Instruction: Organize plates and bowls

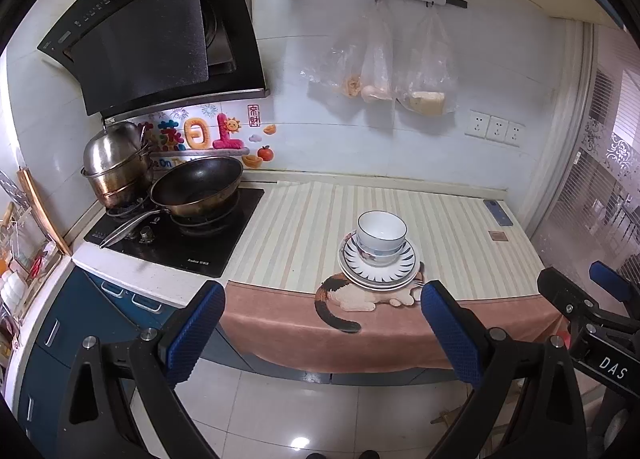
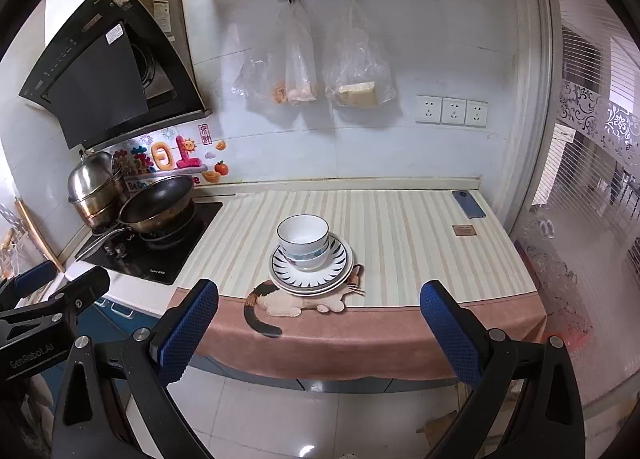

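On striped cloth point(image 1: 304, 219), bowls point(image 1: 381, 233) stacked on plates point(image 1: 404, 271), both hand-held grippers apart, empty.

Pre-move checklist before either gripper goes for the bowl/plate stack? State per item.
1. Left gripper jaws open and holding nothing: ok.
2. Right gripper jaws open and holding nothing: ok.
3. Bowls nested upright on the plates, stack not leaning: ok.
4. Stack well seated on the counter: not ok, it sits close to the front edge on the cloth, over the cat print.
5. Approach path between grippers and stack free of objects: ok.
6. Phone and small brown square clear of the stack: ok, both lie apart at the right.
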Demonstrator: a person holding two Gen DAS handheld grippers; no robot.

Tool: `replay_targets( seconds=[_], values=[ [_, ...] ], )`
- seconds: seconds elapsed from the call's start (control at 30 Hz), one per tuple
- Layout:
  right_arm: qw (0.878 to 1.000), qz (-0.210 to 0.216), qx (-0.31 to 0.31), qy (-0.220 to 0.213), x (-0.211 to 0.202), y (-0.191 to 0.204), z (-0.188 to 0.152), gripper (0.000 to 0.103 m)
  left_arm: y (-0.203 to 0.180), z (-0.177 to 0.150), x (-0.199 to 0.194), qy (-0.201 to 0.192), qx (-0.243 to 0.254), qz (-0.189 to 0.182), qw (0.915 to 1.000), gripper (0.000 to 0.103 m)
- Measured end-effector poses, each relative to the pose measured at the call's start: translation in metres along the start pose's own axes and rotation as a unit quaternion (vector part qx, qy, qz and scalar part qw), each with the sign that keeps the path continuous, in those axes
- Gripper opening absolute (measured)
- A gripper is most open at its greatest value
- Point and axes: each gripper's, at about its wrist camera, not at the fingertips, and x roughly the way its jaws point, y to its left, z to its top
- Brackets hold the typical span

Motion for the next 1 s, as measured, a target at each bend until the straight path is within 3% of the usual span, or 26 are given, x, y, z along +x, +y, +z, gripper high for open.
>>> replay_targets(
  seconds=[1.0],
  values=[
    [1.0,0.002,0.006,-0.003,0.0082,0.0077,0.0049,0.103,-0.0017,0.0027,0.0072,0.002,0.002,-0.005,1.0,0.101]
  ],
)
